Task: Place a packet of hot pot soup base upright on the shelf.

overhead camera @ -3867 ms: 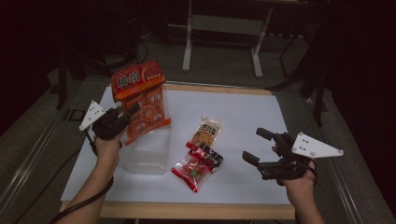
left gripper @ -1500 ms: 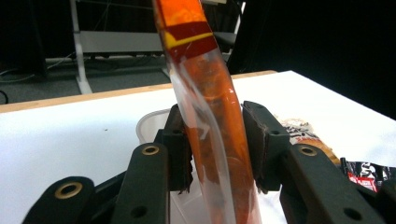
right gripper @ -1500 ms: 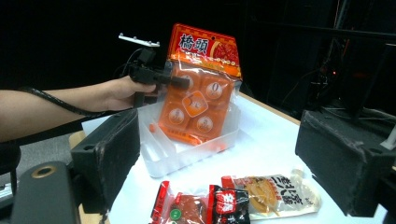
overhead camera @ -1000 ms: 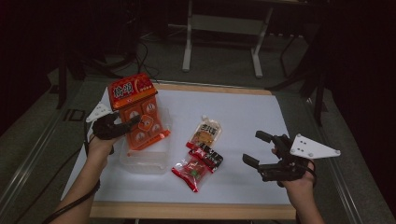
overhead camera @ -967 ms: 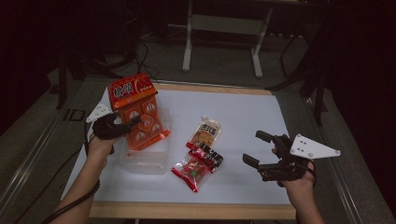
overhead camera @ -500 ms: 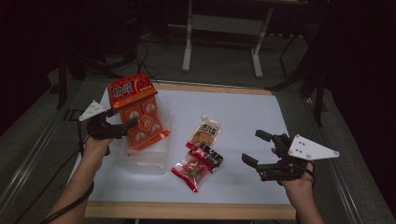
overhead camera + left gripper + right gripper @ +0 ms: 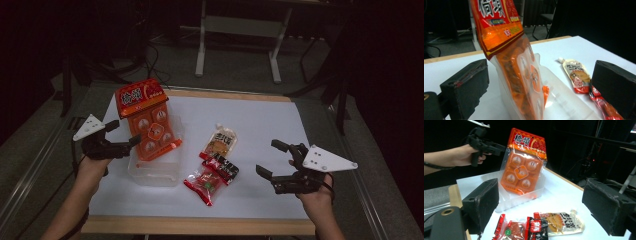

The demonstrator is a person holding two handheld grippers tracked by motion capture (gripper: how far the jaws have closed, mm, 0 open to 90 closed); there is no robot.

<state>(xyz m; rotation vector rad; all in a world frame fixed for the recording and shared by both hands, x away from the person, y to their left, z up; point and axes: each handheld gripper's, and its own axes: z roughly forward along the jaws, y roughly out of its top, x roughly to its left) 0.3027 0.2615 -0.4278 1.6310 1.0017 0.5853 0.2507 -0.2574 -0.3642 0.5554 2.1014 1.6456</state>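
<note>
Propped upright in clear plastic tub, orange snack bag leaning on the rim, bottom edge inside, red header high. Just let go by left gripper: jaws lately spreading, now wide apart with nothing pinched, bag in the gap ahead and untouched in the left gripper view. Near the tub on white table sheet, spouted pouch and two red packets, apparently next for packing. Right gripper spread wide, empty, poised well apart.
</note>
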